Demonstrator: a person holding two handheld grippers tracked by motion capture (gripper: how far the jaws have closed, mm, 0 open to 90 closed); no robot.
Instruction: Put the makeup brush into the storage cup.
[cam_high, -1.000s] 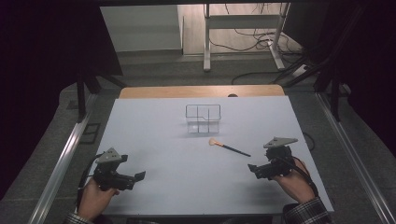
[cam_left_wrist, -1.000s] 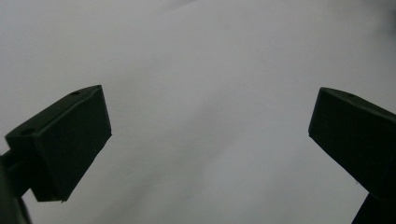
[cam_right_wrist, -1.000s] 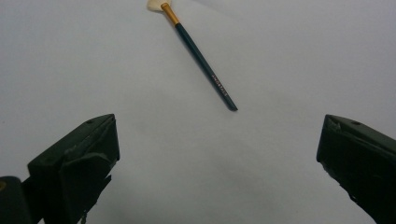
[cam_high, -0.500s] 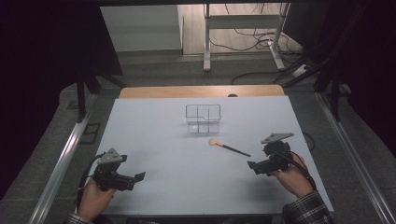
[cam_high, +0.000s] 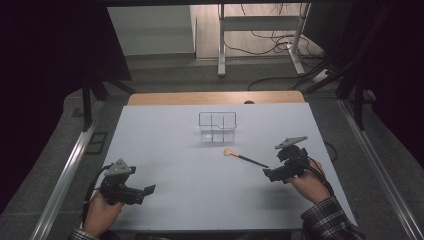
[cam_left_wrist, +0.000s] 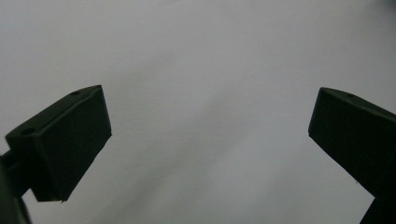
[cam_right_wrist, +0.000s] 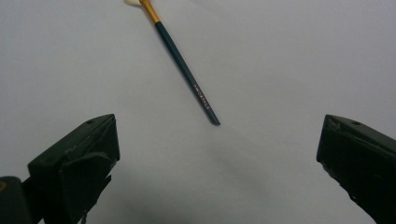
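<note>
Near the bench's right edge my right gripper (cam_high: 268, 173) holds its jaws spread just short of the brush (cam_high: 245, 158), which lies flat mid-bench; my left gripper (cam_high: 148, 189), near the front-left corner, is spread too

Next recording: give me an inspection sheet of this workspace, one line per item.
Surface: white tabletop, wooden strip at its far edge.
Job's things: dark-handled brush with gold ferrule and pale tip lying flat; clear wire-rimmed divided organizer upright behind it.
Clutter: nothing seen.
Grippers: left gripper open, over bare table; right gripper open, aimed at the brush handle's end, apart from it.
Cables: loose cables on the floor.
Surroundings: metal stand legs, dark curtains.
</note>
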